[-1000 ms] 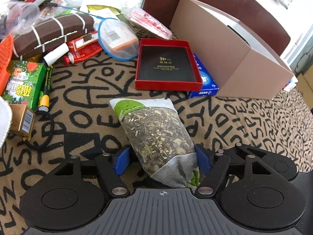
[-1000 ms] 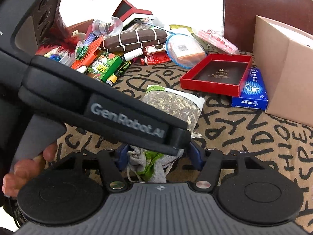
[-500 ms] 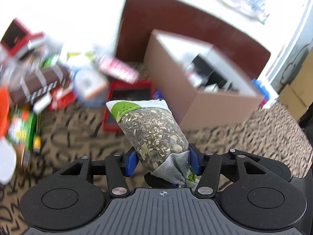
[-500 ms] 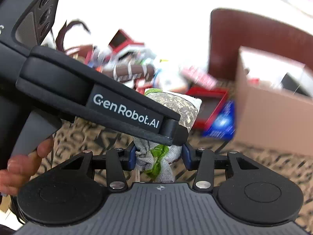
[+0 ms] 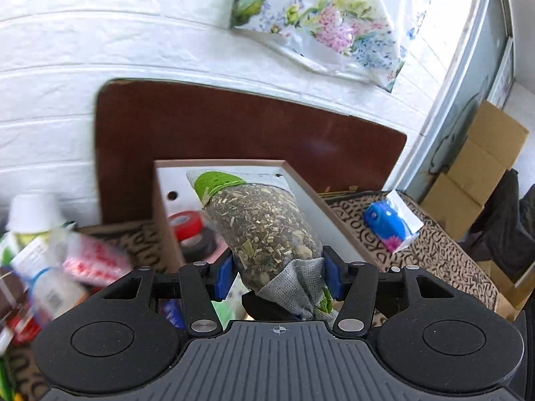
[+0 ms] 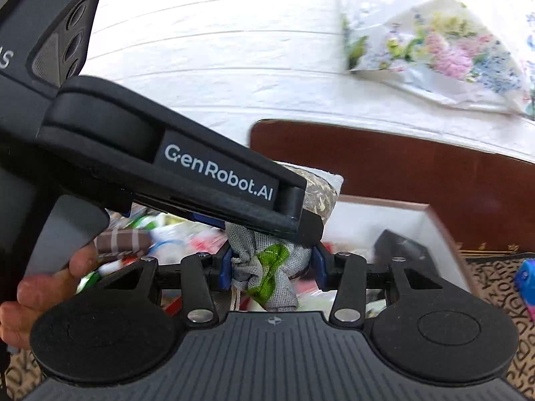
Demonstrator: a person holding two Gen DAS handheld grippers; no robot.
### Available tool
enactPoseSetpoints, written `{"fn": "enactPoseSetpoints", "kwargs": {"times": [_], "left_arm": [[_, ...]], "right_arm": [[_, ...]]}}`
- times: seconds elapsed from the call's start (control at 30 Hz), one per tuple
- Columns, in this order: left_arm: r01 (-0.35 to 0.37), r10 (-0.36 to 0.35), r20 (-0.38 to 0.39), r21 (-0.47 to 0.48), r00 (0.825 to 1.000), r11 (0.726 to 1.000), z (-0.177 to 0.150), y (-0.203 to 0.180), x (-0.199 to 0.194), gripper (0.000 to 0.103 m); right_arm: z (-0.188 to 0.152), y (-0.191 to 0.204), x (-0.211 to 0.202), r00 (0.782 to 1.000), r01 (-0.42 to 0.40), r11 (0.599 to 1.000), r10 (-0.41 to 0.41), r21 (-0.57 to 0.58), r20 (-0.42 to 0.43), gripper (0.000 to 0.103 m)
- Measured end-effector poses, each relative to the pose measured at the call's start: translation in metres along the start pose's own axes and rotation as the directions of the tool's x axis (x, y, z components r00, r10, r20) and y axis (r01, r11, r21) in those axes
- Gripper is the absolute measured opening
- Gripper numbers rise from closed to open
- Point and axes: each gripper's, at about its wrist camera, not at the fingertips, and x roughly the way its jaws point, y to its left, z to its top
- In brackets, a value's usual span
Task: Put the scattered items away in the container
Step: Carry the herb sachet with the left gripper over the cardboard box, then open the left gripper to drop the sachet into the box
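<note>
Left gripper (image 5: 277, 275) pinching herb pouch (image 5: 264, 230) | right gripper (image 6: 271, 270) clamping its gray end | above box (image 5: 160, 200)

headboard (image 5: 234, 123): dark brown, upright against the white wall | floral plastic bag (image 5: 334, 20): on the wall above headboard | stacked cardboard cartons (image 5: 481, 163): right of headboard, by the window frame

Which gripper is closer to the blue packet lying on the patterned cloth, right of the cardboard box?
Can't tell. Both the left gripper and right gripper are shut on the herb pouch over the box; the blue packet lies to their right.
</note>
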Motion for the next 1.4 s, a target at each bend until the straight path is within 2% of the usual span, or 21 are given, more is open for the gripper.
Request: {"fn": "enactPoseSetpoints", "kwargs": {"times": [0.17, 0.4, 0.57, 0.8, 0.83, 0.87, 0.9, 0.93, 1.0, 1.03, 1.1, 1.23, 1.3, 1.4], "left_arm": [[0.004, -0.004, -0.029, 0.017, 1.000, 1.000, 0.004, 0.006, 0.044, 0.056], [-0.017, 0.015, -0.091, -0.013, 0.996, 1.000, -0.002, 0.032, 0.089, 0.056], [-0.027, 0.023, -0.123, -0.033, 0.992, 0.999, -0.004, 0.048, 0.109, 0.056], [-0.038, 0.033, -0.125, -0.040, 0.992, 0.998, 0.003, 0.055, 0.122, 0.057], [-0.042, 0.037, -0.131, -0.035, 0.991, 0.998, 0.001, 0.055, 0.122, 0.060], [-0.047, 0.043, -0.136, -0.030, 0.990, 0.998, -0.002, 0.056, 0.122, 0.070], [-0.052, 0.049, -0.134, -0.018, 0.990, 0.998, -0.004, 0.055, 0.121, 0.071], [-0.056, 0.055, -0.129, -0.003, 0.990, 0.998, -0.006, 0.053, 0.118, 0.077], [-0.038, 0.040, -0.118, 0.020, 0.992, 0.999, -0.009, 0.047, 0.110, 0.093], [-0.026, 0.029, -0.110, 0.029, 0.993, 0.999, -0.011, 0.044, 0.104, 0.100], [-0.012, 0.017, -0.096, 0.048, 0.995, 0.999, -0.014, 0.036, 0.093, 0.103], [-0.008, 0.015, -0.100, 0.069, 0.995, 0.998, -0.025, 0.025, 0.071, 0.103], [-0.026, 0.032, -0.110, 0.055, 0.993, 0.998, -0.036, 0.023, 0.061, 0.103], [-0.028, 0.028, -0.077, 0.003, 0.997, 1.000, -0.056, 0.024, 0.041, 0.103]], "right_arm": [[-0.004, -0.023, 0.030, 0.999, 0.031, 0.999, -0.031, 0.028, -0.014, 0.051], [-0.020, -0.043, 0.068, 0.997, 0.026, 0.998, -0.022, 0.064, -0.072, 0.051], [-0.031, -0.046, 0.094, 0.993, 0.017, 0.997, -0.008, 0.071, -0.117, 0.051], [-0.030, -0.049, 0.115, 0.990, 0.028, 0.997, -0.017, 0.075, -0.137, 0.051], [-0.029, -0.049, 0.118, 0.990, 0.024, 0.997, -0.014, 0.070, -0.142, 0.052], [-0.028, -0.049, 0.120, 0.989, 0.021, 0.998, -0.012, 0.063, -0.148, 0.053], [-0.030, -0.048, 0.121, 0.988, 0.019, 0.998, -0.011, 0.053, -0.154, 0.055], [-0.031, -0.046, 0.121, 0.987, 0.018, 0.999, -0.011, 0.043, -0.160, 0.058], [-0.033, -0.042, 0.118, 0.986, 0.046, 0.999, -0.043, 0.014, -0.159, 0.079], [-0.034, -0.040, 0.116, 0.985, 0.075, 0.997, -0.076, -0.011, -0.155, 0.084], [-0.035, -0.038, 0.111, 0.981, 0.113, 0.992, -0.119, -0.051, -0.150, 0.099], [-0.036, -0.039, 0.097, 0.978, 0.124, 0.992, -0.126, -0.018, -0.164, 0.103], [-0.037, -0.040, 0.089, 0.977, 0.116, 0.993, -0.109, 0.026, -0.183, 0.103], [-0.042, -0.040, 0.072, 0.980, 0.085, 0.991, -0.064, 0.103, -0.190, 0.103]]}}
